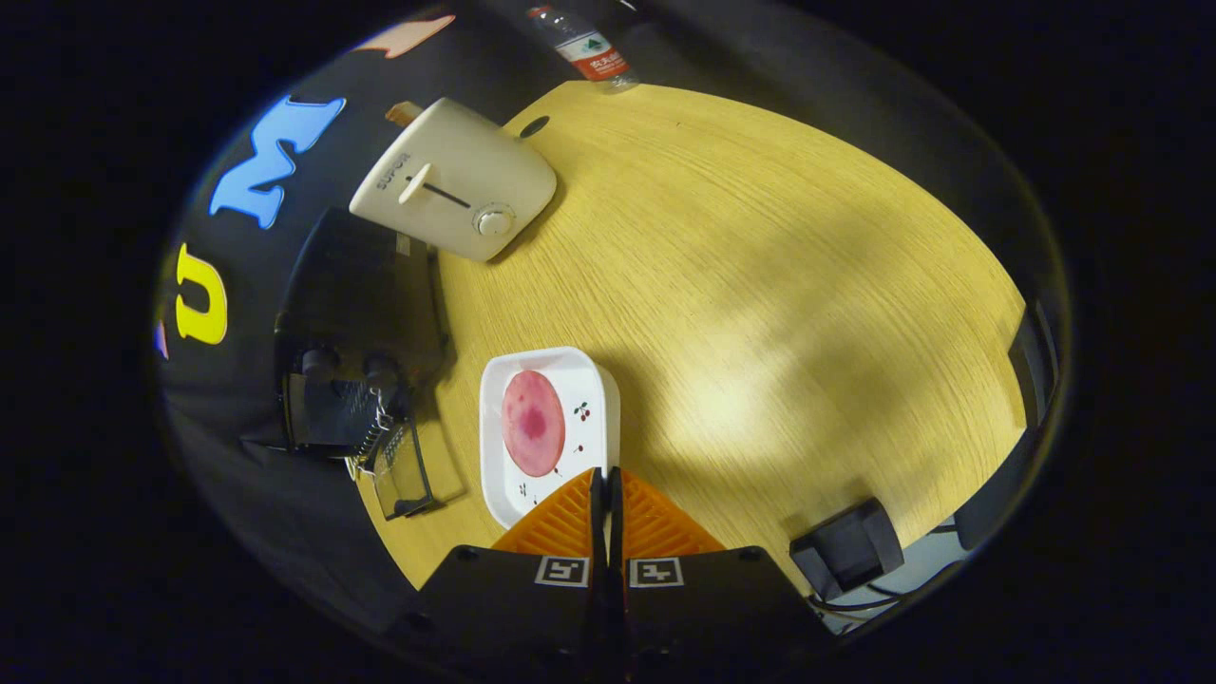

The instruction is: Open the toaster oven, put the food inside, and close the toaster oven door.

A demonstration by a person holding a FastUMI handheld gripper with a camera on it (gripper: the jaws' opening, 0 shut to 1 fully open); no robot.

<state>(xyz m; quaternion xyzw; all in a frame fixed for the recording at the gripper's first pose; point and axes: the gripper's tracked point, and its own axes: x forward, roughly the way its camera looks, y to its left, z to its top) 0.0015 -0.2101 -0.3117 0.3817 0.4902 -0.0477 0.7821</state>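
Note:
A round pink slice of food (pixel 533 423) lies on a white square plate (pixel 594 380) on the wooden table, just ahead of my fingers. My gripper (pixel 605 473) is shut, its fingers pressed together with nothing seen between them, tips over the plate's near rim. The black toaster oven (pixel 351 304) stands to the left of the plate at the table's edge. Its glass door (pixel 404 470) hangs open, and a wire rack (pixel 332 413) shows inside.
A cream pop-up toaster (pixel 456 180) stands beyond the oven, and a water bottle (pixel 584 47) lies at the table's far edge. A small black box (pixel 847 549) sits off the table's near right corner. The wooden table (pixel 779 304) stretches right of the plate.

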